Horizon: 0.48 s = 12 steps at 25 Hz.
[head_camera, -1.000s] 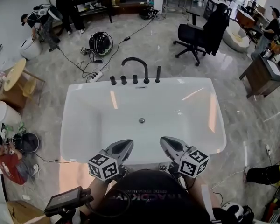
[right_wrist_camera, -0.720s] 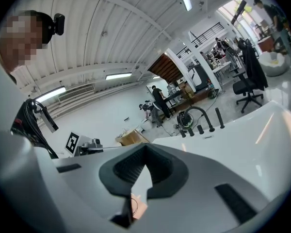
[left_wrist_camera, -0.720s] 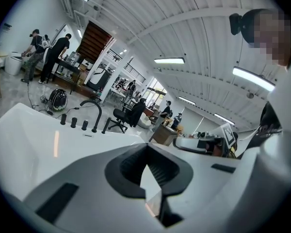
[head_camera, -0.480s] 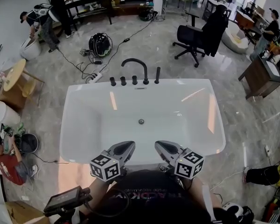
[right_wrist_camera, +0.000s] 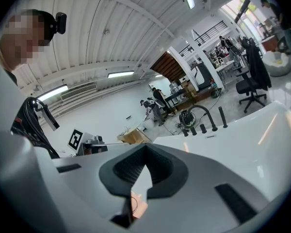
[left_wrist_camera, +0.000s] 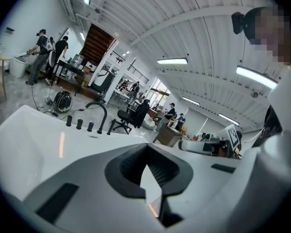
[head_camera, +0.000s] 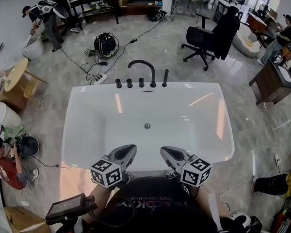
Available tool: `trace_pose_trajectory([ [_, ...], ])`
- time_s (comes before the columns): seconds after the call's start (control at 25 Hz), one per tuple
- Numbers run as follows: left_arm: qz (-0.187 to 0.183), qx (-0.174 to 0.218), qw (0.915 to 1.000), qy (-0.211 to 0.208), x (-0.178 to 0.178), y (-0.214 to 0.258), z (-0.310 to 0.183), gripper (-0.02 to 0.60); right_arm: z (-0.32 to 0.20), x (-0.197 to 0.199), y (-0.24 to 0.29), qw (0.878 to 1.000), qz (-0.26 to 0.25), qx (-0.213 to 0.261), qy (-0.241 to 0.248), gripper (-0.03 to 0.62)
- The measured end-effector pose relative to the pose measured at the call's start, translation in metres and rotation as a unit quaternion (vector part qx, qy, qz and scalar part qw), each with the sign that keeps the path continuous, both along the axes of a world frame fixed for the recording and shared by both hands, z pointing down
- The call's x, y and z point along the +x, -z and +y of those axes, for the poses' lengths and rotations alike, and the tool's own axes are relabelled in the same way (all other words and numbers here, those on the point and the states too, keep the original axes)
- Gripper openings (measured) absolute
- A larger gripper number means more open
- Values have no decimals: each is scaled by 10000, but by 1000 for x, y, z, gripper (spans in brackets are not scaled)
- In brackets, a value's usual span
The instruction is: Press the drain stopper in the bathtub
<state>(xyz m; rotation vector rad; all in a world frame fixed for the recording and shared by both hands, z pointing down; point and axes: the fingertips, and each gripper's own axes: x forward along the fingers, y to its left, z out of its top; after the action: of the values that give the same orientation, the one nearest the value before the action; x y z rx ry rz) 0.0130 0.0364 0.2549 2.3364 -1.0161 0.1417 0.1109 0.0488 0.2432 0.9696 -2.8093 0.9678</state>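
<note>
A white bathtub point(head_camera: 87, 130) fills the middle of the head view, and the small round metal drain stopper point(head_camera: 147, 125) sits at the centre of its floor. A black arched faucet point(head_camera: 141, 64) with several black knobs stands on the far rim. My left gripper point(head_camera: 129, 150) and right gripper point(head_camera: 166, 151) hover side by side over the near rim, well short of the stopper. Both are shut with nothing between the jaws. The left gripper view shows shut jaws point(left_wrist_camera: 147, 150) above the tub rim point(left_wrist_camera: 34, 144) and the faucet point(left_wrist_camera: 100, 114). The right gripper view shows the same point(right_wrist_camera: 145, 150). Neither gripper view shows the stopper.
A black office chair point(head_camera: 209, 35) stands behind the tub, with a dark wooden desk point(head_camera: 272, 80) at right. Cables and a black round machine point(head_camera: 105, 44) lie on the floor at back left. A person in red point(head_camera: 6, 165) crouches at left beside a round wooden table point(head_camera: 13, 76).
The right gripper has drifted a little left, closer to the left one. Both stay shut near the tub's front rim, and the head view has shifted slightly.
</note>
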Motion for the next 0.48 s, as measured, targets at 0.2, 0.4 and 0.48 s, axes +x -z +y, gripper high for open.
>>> trace_pose_trajectory([
  [0.2,18,-35,10000,-1,1,-1,4,8,3,1,0,10000,-4,-19,-6,15],
  [0.4,-20,13,10000,7,-2,1,-1,8,0,1,-1,10000,-12,-47,-5,15],
  [0.48,-14,2,10000,12,-4,0,-3,8,-1,-1,-2,10000,-11,-52,-7,15],
])
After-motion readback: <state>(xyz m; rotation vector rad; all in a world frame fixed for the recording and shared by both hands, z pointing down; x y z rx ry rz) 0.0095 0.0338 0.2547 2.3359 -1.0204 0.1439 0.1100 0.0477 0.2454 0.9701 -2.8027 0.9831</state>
